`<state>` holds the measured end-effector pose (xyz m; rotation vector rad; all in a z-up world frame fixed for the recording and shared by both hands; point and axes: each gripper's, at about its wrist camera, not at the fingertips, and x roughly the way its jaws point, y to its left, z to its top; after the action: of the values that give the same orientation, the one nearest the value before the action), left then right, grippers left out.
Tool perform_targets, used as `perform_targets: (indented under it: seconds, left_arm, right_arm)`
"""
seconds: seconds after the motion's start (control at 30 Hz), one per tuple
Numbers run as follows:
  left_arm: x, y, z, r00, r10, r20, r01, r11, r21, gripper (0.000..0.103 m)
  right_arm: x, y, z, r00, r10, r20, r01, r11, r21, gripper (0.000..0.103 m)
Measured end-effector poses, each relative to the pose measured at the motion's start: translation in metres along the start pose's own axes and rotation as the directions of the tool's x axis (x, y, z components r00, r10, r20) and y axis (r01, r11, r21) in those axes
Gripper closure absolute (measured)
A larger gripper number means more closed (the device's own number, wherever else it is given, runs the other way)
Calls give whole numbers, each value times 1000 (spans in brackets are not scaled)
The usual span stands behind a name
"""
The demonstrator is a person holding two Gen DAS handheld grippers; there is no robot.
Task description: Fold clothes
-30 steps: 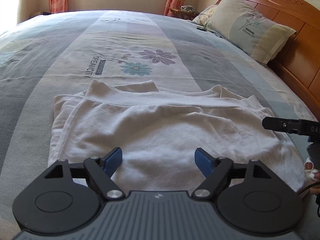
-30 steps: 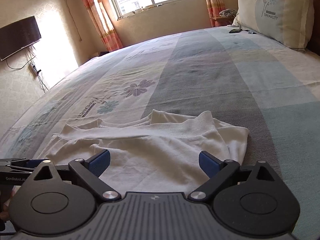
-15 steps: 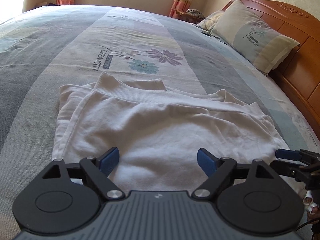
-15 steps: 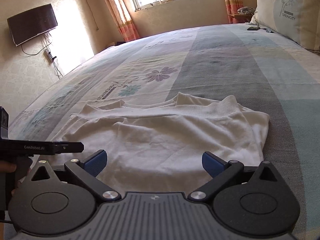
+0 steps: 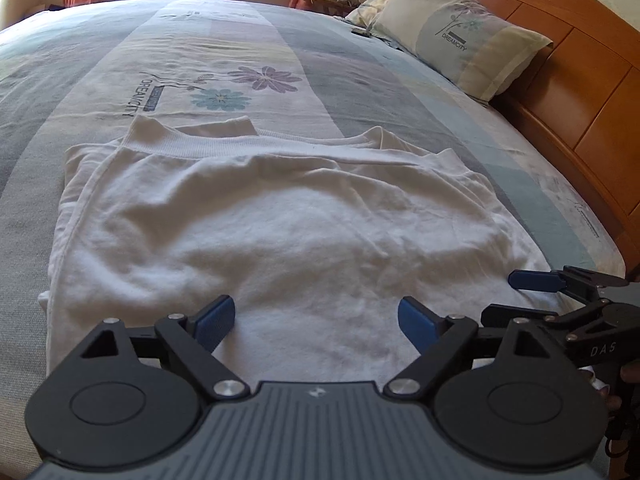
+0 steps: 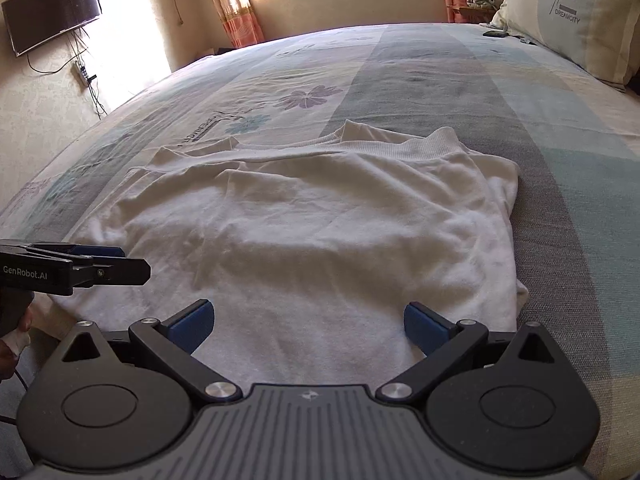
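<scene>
Status: white cotton sweatshirt point(image 5: 280, 220) lies flat but wrinkled on the bed's striped floral bedsheet point(image 5: 224, 52), ribbed band at the sweatshirt's far edge, one layer folded over on top. Near edge of the sweatshirt sits at the near side of the bed, right below both tools.

Left hand-held gripper point(image 5: 316, 316): blue-padded fingers spread wide, nothing between them, hovering over the sweatshirt's near edge toward its left half. Cannot tell if the pads touch the fabric.

Right hand-held gripper point(image 6: 308, 320): fingers equally wide apart, empty, over the sweatshirt's near edge toward its right corner. In the left wrist view it comes in at the sweatshirt's near right corner point(image 5: 536, 280), one blue pad visible there.

In the right wrist view the left tool shows side-on at the sweatshirt's near left corner point(image 6: 100, 264), a bit of the person's hand point(image 6: 12, 340) under it.

Beyond the sweatshirt: beige printed pillow point(image 5: 460, 32) leaning on the orange-brown wooden headboard point(image 5: 580, 72), off to the sweatshirt's far right. Black flat-screen TV point(image 6: 52, 8) on the wall, far left of the sweatshirt; window with orange curtains point(image 6: 232, 4) straight beyond it.
</scene>
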<state>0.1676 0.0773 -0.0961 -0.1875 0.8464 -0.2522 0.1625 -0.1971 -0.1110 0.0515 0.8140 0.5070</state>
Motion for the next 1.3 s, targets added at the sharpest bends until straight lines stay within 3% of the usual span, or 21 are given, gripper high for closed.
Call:
perform_targets:
  seconds: [0.17, 0.7, 0.83, 0.97, 1.1, 1.17, 1.3]
  left_arm:
    - [5, -15, 27, 999, 2, 38, -3, 999, 35, 14]
    - [31, -27, 21, 999, 6, -40, -5, 1000, 29, 11]
    - [18, -17, 27, 1000, 30, -1, -30, 999, 13, 11]
    - [14, 1, 35, 997, 73, 40, -72, 997, -17, 11]
    - [26, 23, 31, 996, 89, -13, -90, 990, -106, 11]
    - [24, 29, 26, 997, 74, 9, -72, 989, -126, 11]
    - [9, 40, 34, 995, 91, 48, -82, 984, -157, 11]
  right_arm:
    - [-2, -8, 0, 1000, 25, 18, -26, 998, 57, 0]
    - [-1, -1, -6, 999, 7, 37, -7, 1000, 2, 0]
    - [-6, -1, 1, 1000, 27, 9, -27, 1000, 2, 0]
    - [-11, 3, 17, 998, 53, 40, -52, 998, -26, 0]
    - [-3, 11, 46, 995, 45, 94, -41, 998, -44, 0]
    - [7, 12, 57, 993, 53, 109, -50, 998, -28, 0]
    - [44, 7, 61, 999, 42, -9, -42, 999, 32, 0]
